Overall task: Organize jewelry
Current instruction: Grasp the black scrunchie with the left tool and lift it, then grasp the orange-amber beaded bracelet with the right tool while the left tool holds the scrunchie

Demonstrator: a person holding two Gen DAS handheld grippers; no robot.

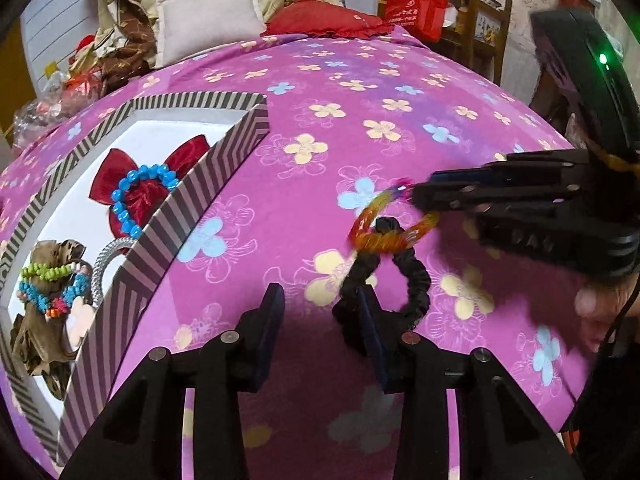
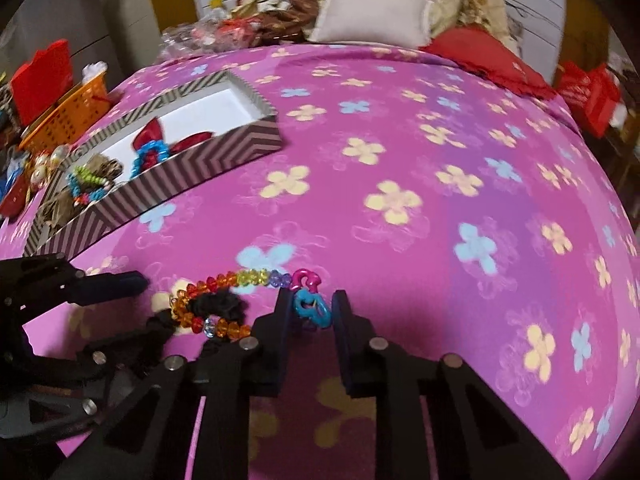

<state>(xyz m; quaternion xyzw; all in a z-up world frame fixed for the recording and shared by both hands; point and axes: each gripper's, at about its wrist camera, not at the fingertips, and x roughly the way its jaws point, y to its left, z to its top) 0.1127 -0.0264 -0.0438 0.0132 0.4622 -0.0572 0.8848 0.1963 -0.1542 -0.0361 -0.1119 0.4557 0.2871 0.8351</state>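
– So, layout at this mark?
– Pink flowered bed [image 2: 400,140] carried everything. Striped box [image 1: 192,216] sat at its left, holding a red bow [image 1: 108,184] and a blue bead ring [image 1: 124,200], among other pieces.
– Fingers?
– Left gripper [image 1: 324,312] stood released, nothing in the gap. Black scrunchie [image 1: 420,292] lay on the bed against its right finger; whether it looped round that finger, could not tell. Right gripper [image 2: 313,300] was clenched on the bead bracelet [image 2: 224,280].
– Where on it?
– At the blue charm [image 2: 310,308], with a pink charm [image 2: 304,278] just beyond the fingertips. The rest of the strand trailed left, across the scrunchie, well apart from the box.
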